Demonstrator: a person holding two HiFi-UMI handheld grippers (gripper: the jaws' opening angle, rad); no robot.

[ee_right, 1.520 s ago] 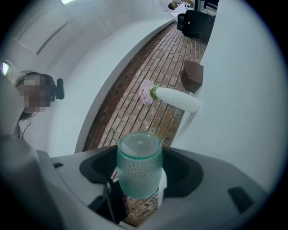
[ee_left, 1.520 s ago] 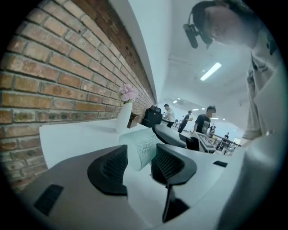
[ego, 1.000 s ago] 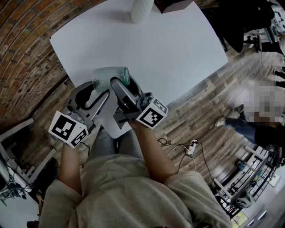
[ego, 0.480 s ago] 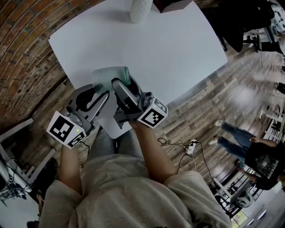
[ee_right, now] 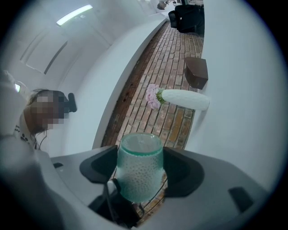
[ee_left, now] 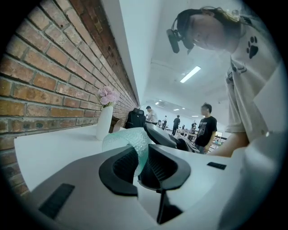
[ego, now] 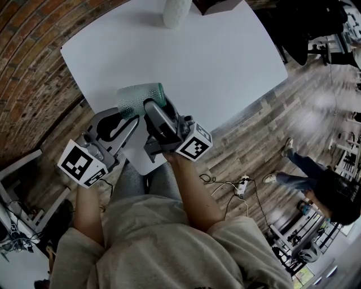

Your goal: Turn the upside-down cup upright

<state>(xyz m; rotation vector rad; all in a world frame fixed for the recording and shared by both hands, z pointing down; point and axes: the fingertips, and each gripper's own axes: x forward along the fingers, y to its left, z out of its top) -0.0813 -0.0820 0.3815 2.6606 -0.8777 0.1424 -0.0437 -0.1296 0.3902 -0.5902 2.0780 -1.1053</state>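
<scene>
A teal dimpled glass cup (ego: pixel 138 97) lies on its side in the air over the near edge of the white table (ego: pixel 197 56). My right gripper (ego: pixel 153 103) is shut on the cup (ee_right: pixel 139 155) across its body, with a pad against each side (ee_right: pixel 140 168). From the left, my left gripper (ego: pixel 126 114) has just been closing its jaws. They now pinch the cup's thin wall (ee_left: pixel 130 139) at one end, with one pad on each face of the wall (ee_left: pixel 143 162).
A white vase with pink flowers (ego: pixel 177 11) (ee_right: pixel 184 99) and a brown box (ego: pixel 217 5) stand at the table's far end by the brick wall. Wood floor with a power strip (ego: pixel 243 183) lies to the right, where a person (ego: pixel 316 186) walks.
The cup and the right gripper have kept still. The left gripper's marker cube has shifted slightly left. The person in the background has walked across the floor.
</scene>
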